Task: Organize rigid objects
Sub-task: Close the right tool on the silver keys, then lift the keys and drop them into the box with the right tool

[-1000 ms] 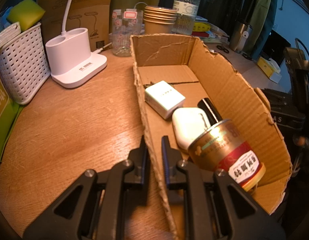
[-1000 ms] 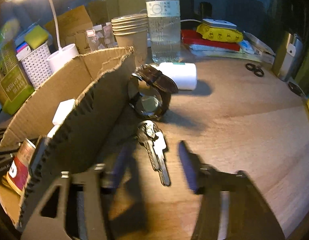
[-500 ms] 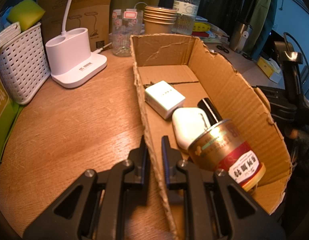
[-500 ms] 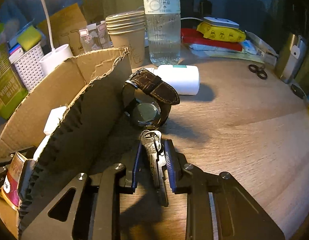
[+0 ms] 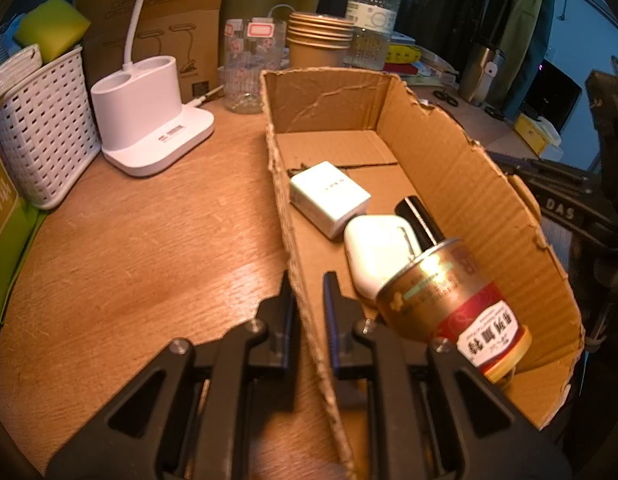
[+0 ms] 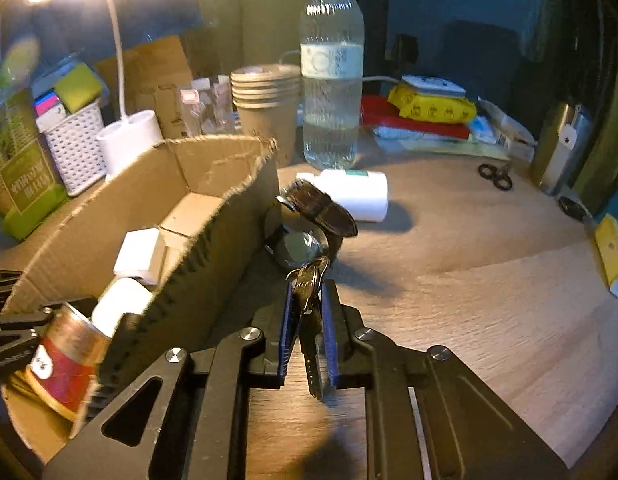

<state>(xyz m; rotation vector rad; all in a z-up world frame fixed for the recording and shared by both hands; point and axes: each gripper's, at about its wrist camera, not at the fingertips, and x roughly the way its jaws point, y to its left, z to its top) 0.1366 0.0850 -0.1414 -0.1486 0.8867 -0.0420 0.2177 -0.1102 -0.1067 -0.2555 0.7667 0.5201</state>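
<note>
A cardboard box (image 5: 461,184) lies on the wooden table and holds a white charger (image 5: 329,196), a white case (image 5: 377,248), a black item (image 5: 419,216) and a gold and red can (image 5: 449,304). My left gripper (image 5: 307,284) is shut on the box's left wall. My right gripper (image 6: 307,292) is shut on a bunch of keys (image 6: 309,280), lifted off the table beside the box (image 6: 213,232). A brown-strapped watch (image 6: 313,220) and a white tube (image 6: 357,192) lie just beyond.
A white lamp base (image 5: 149,116), a white basket (image 5: 41,128), a glass jar (image 5: 249,68), stacked paper cups (image 6: 265,108) and a water bottle (image 6: 331,80) stand at the back. Scissors (image 6: 495,176) and a metal flask (image 6: 561,152) are at far right.
My right gripper closed on the keys and has lifted them off the table. My left gripper has stayed shut on the box wall.
</note>
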